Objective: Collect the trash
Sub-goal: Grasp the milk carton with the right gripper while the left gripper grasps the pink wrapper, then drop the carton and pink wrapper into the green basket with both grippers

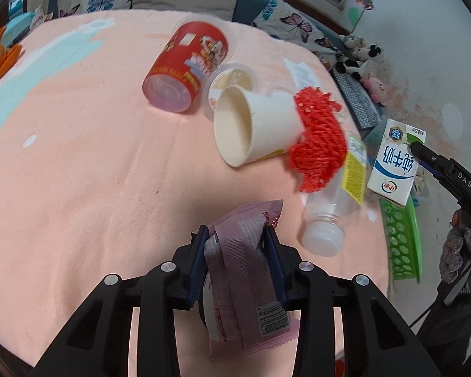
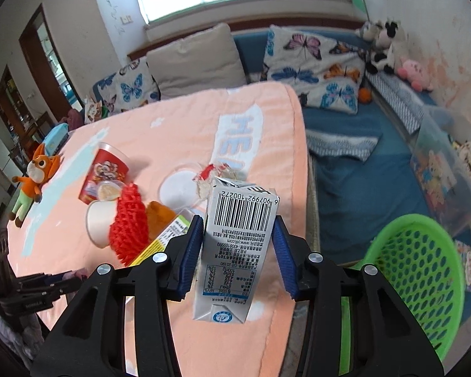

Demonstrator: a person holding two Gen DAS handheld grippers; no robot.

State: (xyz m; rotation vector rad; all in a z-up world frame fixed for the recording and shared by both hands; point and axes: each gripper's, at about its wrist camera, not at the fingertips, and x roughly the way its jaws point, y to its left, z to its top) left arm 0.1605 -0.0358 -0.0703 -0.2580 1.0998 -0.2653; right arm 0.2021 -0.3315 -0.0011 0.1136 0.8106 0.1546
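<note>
A milk carton (image 2: pixel 235 245) is gripped by the right hand-held gripper (image 2: pixel 237 251) and a pink wrapper (image 1: pixel 241 264) by the left hand-held gripper (image 1: pixel 237 262); carrying to the green basket (image 2: pixel 424 276) beyond the surface's (image 1: pixel 78 157) right edge is judged next.

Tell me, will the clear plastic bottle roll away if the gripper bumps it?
Probably. The clear plastic bottle lies on its side and is round, so a sideways nudge could roll it, though the soft pink blanket may slow it. It looks empty, so likely light and easy to knock. The red mesh net touching its upper end might block it that way.
</note>
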